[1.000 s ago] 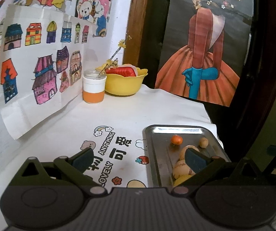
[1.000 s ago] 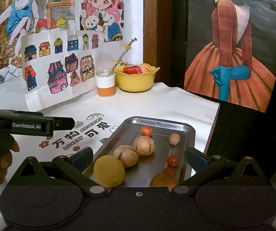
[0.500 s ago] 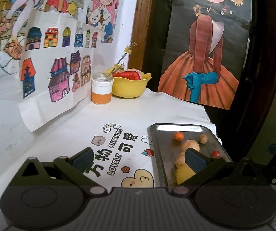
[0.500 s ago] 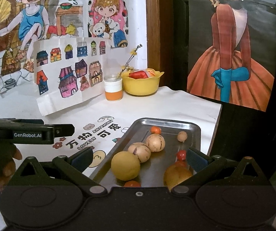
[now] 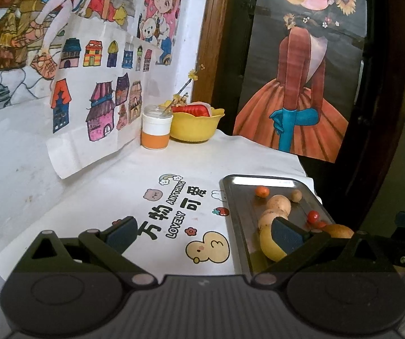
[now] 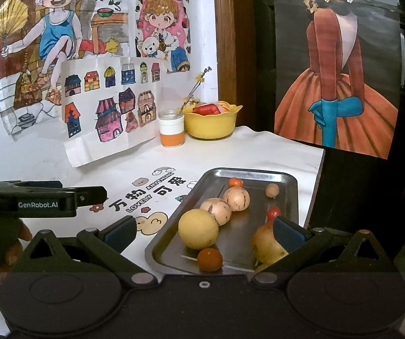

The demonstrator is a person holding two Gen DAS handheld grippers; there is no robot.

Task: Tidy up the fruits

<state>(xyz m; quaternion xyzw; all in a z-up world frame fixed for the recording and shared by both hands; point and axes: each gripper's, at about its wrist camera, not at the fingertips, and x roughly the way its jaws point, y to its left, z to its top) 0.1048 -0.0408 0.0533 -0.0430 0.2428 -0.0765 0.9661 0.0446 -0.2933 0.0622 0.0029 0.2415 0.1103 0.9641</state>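
Now the fruits lie on the steel tray (image 6: 284, 179) at lower centre of our right view; more shows than before, an orange ball (image 6: 209, 259) nearest. Both our claws (image 5: 202, 234) (image 6: 202, 231) gape empty. The yellow bowl (image 6: 212, 125) holds red pieces.

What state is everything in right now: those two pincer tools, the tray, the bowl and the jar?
left gripper: open, empty, above the cloth
right gripper: open, empty, above the tray
metal tray: flat, holding loose fruits
yellow bowl: upright, filled
jar: upright, lidless, holding a flower sprig
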